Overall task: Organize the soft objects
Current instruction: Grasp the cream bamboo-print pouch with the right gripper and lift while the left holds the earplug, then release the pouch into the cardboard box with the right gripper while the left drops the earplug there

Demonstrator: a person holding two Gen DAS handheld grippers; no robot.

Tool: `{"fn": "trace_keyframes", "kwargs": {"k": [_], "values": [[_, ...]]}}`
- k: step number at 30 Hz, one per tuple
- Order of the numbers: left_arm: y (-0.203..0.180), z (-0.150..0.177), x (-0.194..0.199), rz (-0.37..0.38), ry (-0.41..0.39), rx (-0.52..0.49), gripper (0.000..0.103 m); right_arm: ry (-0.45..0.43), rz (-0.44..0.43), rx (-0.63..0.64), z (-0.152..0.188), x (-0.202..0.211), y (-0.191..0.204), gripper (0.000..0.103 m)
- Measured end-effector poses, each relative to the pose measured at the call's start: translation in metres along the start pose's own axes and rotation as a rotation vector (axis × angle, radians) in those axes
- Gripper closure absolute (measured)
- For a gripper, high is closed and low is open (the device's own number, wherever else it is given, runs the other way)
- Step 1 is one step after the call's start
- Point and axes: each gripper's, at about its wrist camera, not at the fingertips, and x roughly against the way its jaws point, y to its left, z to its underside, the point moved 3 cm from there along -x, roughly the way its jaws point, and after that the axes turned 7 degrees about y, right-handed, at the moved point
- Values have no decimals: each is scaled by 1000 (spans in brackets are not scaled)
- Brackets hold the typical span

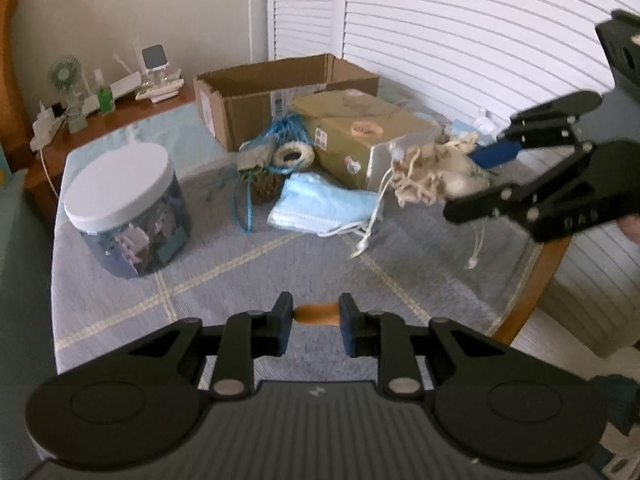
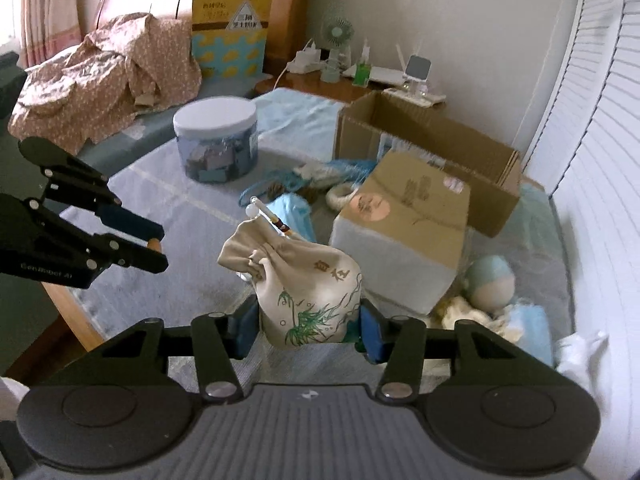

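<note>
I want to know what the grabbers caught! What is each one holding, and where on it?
The right gripper squeezes the cream drawstring pouch around its lower belly. The left gripper pinches a small orange thing by its middle; what it is cannot be told.

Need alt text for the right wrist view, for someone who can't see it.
The right tongs grip a cream drawstring pouch printed with green bamboo, held above a grey blanket. Behind it sit a closed cardboard box, an open box and a white-lidded jar; the left tongs reach in from the left.
</note>
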Motion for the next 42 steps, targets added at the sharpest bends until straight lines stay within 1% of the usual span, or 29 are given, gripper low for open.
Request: {"fn": "trace_keyframes", "kwargs": {"k": [6, 8, 12, 16, 21, 26, 29, 32, 33, 35, 37, 38, 40, 42], "values": [[-3, -11, 10, -7, -22, -26, 80, -50, 32, -19, -20, 31, -20, 47], [-4, -14, 11, -7, -31, -33, 80, -72, 59, -18, -29, 41, -27, 46], [-5, -20, 11, -1, -40, -43, 80, -116, 103, -20, -54, 52, -47, 46], [-5, -26, 11, 4, -49, -44, 80, -155, 135, -20, -87, 50, -70, 46], [2, -36, 8, -4, -57, -22, 80, -190, 148, -24, -136, 36, -99, 46], [11, -43, 2, -18, -55, 15, 80, -190, 131, -52, -181, 2, -132, 46], [16, -47, -2, -28, -48, 32, 80, -167, 132, -59, -196, -24, -147, 46], [20, -48, -6, -35, -37, 46, 80, -121, 124, -63, -200, -50, -158, 46], [22, -48, -7, -38, -33, 48, 80, -100, 129, -62, -199, -59, -159, 44], [24, -49, -10, -38, -25, 53, 80, -81, 145, -69, -193, -71, -162, 34], [26, -50, -13, -39, -17, 53, 80, -71, 152, -85, -186, -78, -164, 18], [26, -50, -14, -39, -13, 52, 80, -72, 155, -98, -182, -79, -165, 15], [27, -51, -15, -38, -8, 48, 80, -78, 154, -131, -176, -78, -167, 1], [26, -54, -15, -37, -6, 43, 80, -92, 135, -162, -171, -73, -167, 0]]}}
